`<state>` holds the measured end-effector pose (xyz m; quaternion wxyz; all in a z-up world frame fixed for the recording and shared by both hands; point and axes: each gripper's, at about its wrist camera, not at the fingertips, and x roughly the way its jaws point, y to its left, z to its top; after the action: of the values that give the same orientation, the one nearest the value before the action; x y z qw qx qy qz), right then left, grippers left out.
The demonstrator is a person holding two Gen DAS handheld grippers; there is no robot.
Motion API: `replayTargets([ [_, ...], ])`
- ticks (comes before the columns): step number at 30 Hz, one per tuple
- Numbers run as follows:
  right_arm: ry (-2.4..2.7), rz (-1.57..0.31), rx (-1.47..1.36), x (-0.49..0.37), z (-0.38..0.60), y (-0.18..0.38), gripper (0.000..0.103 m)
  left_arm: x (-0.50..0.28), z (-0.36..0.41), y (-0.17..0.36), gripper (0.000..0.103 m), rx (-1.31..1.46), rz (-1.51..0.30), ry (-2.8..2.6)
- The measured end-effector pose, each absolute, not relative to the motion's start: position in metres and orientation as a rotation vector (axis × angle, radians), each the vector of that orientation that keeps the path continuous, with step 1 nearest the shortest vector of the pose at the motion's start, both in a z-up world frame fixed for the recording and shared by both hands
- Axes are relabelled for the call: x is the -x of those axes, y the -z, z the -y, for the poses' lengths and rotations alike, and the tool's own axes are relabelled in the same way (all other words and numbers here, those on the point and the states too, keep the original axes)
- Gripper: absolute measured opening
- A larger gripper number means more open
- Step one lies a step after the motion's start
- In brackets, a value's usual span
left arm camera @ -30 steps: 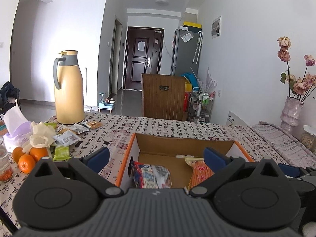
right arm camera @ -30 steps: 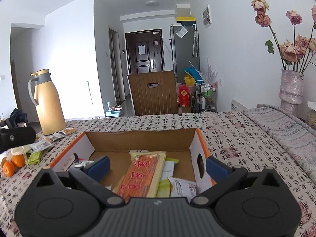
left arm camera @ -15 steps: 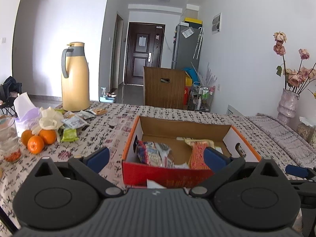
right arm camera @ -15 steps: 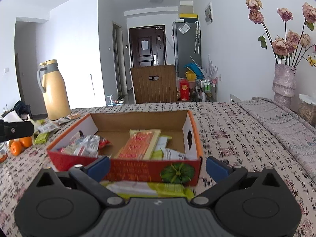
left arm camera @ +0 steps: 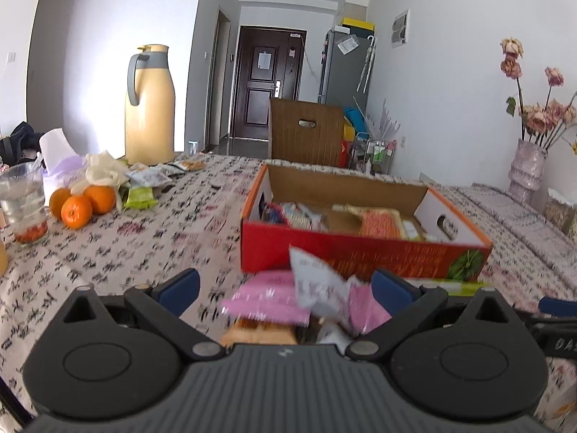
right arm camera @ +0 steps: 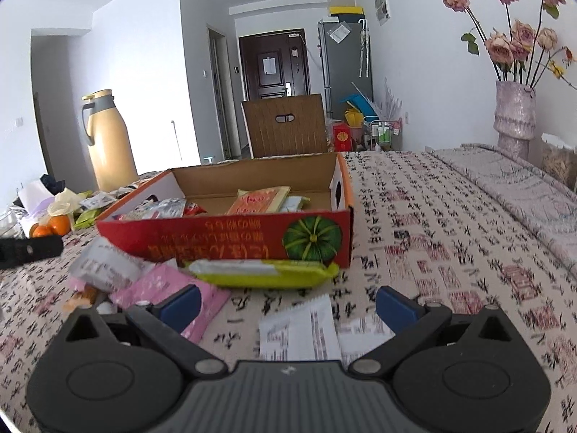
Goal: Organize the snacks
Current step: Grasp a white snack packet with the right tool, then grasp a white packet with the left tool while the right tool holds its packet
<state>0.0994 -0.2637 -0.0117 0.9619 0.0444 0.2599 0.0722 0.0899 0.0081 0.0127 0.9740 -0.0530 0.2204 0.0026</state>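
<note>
A red cardboard box [left arm camera: 360, 249] [right arm camera: 223, 241] sits mid-table with several snack packets inside, among them an orange one [right arm camera: 258, 200]. Loose packets lie on the cloth before its front wall: pink packets [left arm camera: 267, 299] [right arm camera: 162, 285], a white packet [left arm camera: 313, 285] [right arm camera: 104, 263], a long yellow-green bar [right arm camera: 263, 273] and a white packet [right arm camera: 306, 328] nearest me. My left gripper [left arm camera: 285, 288] stands open just above the pink and white packets. My right gripper [right arm camera: 288, 301] is open over the nearest white packet. Neither holds anything.
More snack packets [left arm camera: 144, 184], oranges [left arm camera: 81, 205], a tissue pack [left arm camera: 57, 166], a glass [left arm camera: 23, 205] and a tan thermos [left arm camera: 149, 104] crowd the table's left. A vase of dried roses [right arm camera: 514, 115] stands at the right edge. A chair back [right arm camera: 285, 126] rises behind the table.
Both grippers have drawn back from over the box toward the near table edge and dropped lower. The box's front wall and the loose packets before it have come into view.
</note>
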Motion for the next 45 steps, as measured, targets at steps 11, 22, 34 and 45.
replayTargets([
  [11, -0.156, -0.545, -0.05, -0.084, 0.26, 0.032, 0.095, -0.075, -0.014, 0.012, 0.103, 0.094, -0.486, 0.017],
  [22, -0.141, -0.598, 0.098, -0.105, 0.245, 0.039, 0.062, -0.075, -0.018, 0.014, 0.103, 0.099, -0.498, 0.023],
  [34, -0.177, -0.616, 0.204, -0.107, 0.231, 0.047, 0.051, -0.075, -0.018, 0.014, 0.103, 0.098, -0.501, 0.027],
  [45, -0.188, -0.575, 0.055, -0.094, 0.239, 0.041, 0.039, -0.074, -0.014, 0.017, 0.103, 0.054, -0.508, 0.031],
])
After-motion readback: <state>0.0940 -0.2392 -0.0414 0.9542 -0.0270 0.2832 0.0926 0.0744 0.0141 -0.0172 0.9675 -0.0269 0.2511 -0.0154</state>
